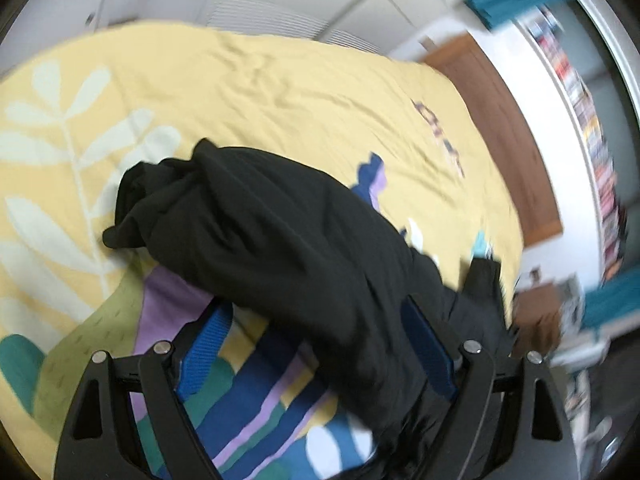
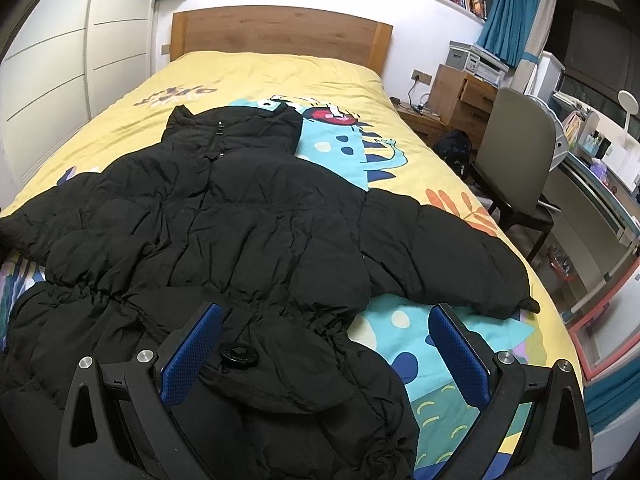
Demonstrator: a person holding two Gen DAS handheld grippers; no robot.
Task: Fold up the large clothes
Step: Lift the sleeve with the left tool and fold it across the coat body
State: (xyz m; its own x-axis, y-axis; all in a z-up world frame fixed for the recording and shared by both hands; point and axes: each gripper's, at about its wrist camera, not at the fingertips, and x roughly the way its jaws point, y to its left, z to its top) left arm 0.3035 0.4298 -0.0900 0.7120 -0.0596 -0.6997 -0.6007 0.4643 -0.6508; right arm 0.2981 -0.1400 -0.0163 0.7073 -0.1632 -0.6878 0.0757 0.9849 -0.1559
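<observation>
**Q:** Nearest the lens, what shows on the left side?

**A:** Two blue-padded fingers of the left gripper (image 1: 316,344) fill the bottom of the left wrist view. They are spread wide, and a bunched sleeve of the black quilted puffer coat (image 2: 224,220) drapes between them. The view is blurred, so I cannot tell whether either pad presses the cloth; nothing is pinched. Beneath lies the yellow cartoon-print duvet (image 2: 256,76) with pale leaf shapes and purple and blue stripes.

**Q:** And moving right?

**A:** The right wrist view is sharp. The right gripper (image 2: 324,344) hovers low over the coat's hem, fingers spread apart and holding nothing. A round black plastic button (image 2: 239,354) sits just beside the left pad. The coat lies front up in the middle of the bed, collar toward the oak wooden headboard (image 2: 280,28), zip closed, one sleeve stretched out toward the bed's right edge. Further right stand a grey padded chair (image 2: 516,152) and a cluttered desk.

**Q:** How will the coat handle?

**A:** It looks soft, puffy and light for its bulk. The filling will likely spring back, so folds may not stay flat without pressing. The shell looks smooth and could slip from the pads.

**Q:** Where should it be gripped?

**A:** Probably at thinner, firmer spots: the sleeve cuff, the hem edge, or the gathered waist seam, where the pads can close fully on the fabric.
</observation>
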